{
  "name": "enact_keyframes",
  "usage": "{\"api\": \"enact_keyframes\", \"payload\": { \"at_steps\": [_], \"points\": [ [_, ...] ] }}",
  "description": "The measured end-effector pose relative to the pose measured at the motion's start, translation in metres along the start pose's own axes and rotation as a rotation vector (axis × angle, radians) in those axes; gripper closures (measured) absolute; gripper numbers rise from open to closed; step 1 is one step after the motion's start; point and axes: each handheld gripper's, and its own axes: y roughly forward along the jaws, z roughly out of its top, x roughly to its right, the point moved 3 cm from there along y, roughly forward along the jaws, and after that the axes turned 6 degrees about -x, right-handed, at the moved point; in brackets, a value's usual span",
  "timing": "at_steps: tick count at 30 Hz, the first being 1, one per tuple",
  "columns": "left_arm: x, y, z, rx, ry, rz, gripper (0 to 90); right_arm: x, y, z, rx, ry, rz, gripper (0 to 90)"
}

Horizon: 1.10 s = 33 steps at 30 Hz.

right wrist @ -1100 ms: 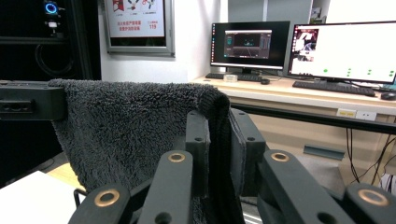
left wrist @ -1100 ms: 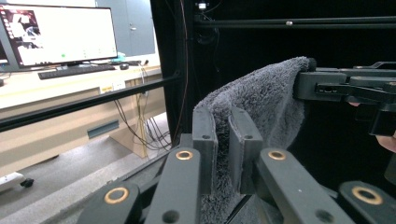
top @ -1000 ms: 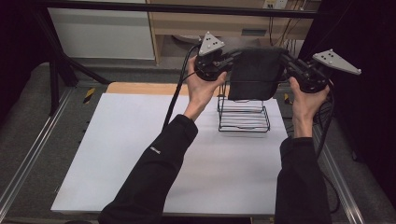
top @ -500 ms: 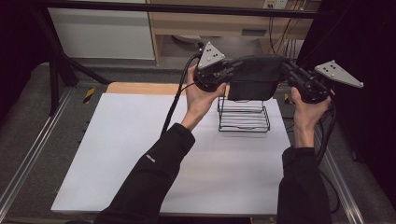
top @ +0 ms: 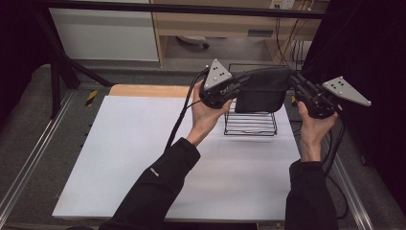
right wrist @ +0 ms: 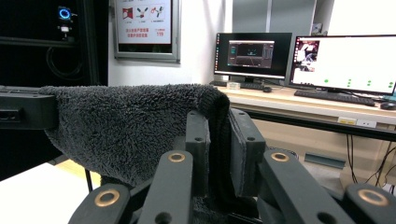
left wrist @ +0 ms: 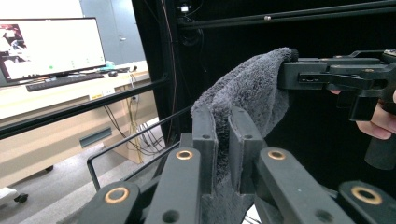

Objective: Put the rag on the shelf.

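A dark grey fluffy towel (top: 261, 88) hangs stretched between my two grippers, just above a black wire rack (top: 251, 123) at the far right of the white table (top: 143, 158). My left gripper (top: 239, 85) is shut on the towel's left end, and its jaws clamp the cloth (left wrist: 252, 88) in the left gripper view (left wrist: 222, 126). My right gripper (top: 293, 79) is shut on the right end. In the right gripper view its jaws (right wrist: 219, 126) pinch the folded edge of the towel (right wrist: 126, 126). The towel's lower edge hides the rack's top.
A wooden strip (top: 148, 90) borders the table's far edge. Metal rails (top: 28, 163) run along both sides. A black frame bar (top: 191, 8) crosses overhead at the back. Beyond it stand a desk with monitors (right wrist: 345, 63) and dangling cables (top: 292, 43).
Both hands have come down a little with the towel still stretched between them, bringing it closer to the wire rack. Both grips are unchanged.
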Motion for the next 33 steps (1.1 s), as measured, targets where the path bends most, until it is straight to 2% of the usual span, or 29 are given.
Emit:
{"api": "enact_keyframes", "payload": {
  "at_steps": [2,4,11,15,17,20,26,33],
  "points": [
    [-0.004,0.001,0.006,0.000,-0.006,0.009,82.3,0.000,0.003,0.006,-0.005,-0.008,-0.006,80.1],
    [-0.009,0.002,0.012,-0.002,-0.029,0.014,82.3,0.000,0.007,0.013,-0.011,-0.011,-0.012,80.1],
    [-0.026,0.009,0.025,-0.003,-0.075,0.035,82.4,0.003,0.025,0.033,-0.028,-0.003,-0.031,80.3],
    [-0.033,0.009,0.034,0.003,-0.083,0.035,82.5,0.002,0.031,0.043,-0.014,-0.001,-0.032,80.4],
    [-0.031,0.006,0.036,0.000,-0.069,0.031,82.4,0.002,0.029,0.045,-0.009,-0.009,-0.030,80.3],
    [-0.022,0.004,0.032,-0.011,-0.044,0.015,82.4,0.002,0.023,0.039,-0.006,-0.010,-0.025,80.2],
    [-0.003,0.005,0.017,-0.021,-0.023,-0.016,82.4,0.007,0.009,0.016,0.000,0.012,-0.018,80.2],
    [0.008,0.004,-0.003,-0.043,-0.002,-0.023,82.4,0.006,-0.003,-0.006,0.020,0.007,-0.006,80.1]
  ]
}}
